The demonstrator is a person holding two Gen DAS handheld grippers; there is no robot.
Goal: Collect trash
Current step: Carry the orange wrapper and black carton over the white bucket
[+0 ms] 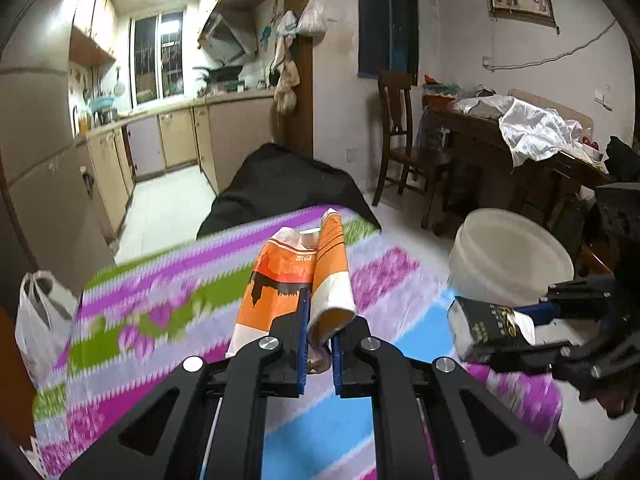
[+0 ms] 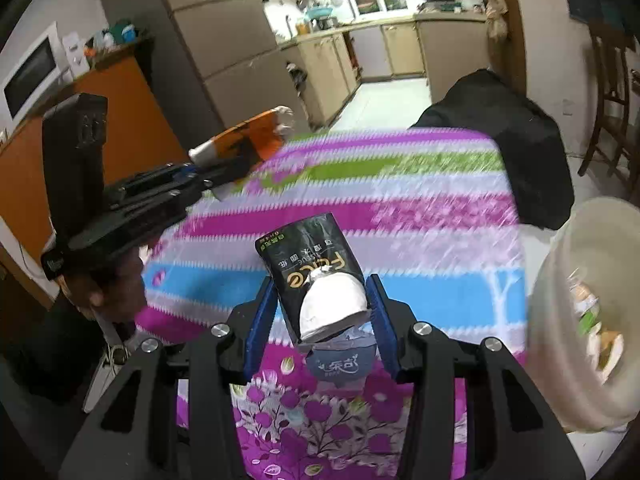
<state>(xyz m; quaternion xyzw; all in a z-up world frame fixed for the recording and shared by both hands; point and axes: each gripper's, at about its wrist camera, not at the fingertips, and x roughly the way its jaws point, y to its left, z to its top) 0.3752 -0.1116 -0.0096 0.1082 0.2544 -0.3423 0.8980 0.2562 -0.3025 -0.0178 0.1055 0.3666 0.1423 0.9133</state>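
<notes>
My left gripper is shut on an orange and white paper wrapper and holds it above the striped tablecloth. It also shows in the right wrist view, at the left. My right gripper is shut on a black tissue pack with white tissue showing at its near end. That pack shows in the left wrist view, at the right. A white bucket with some trash inside stands right of the table; it also shows in the left wrist view.
A black covered seat stands at the table's far end. A white plastic bag hangs at the left. A wooden chair and a cluttered table stand at the right. An orange cabinet with a microwave is left.
</notes>
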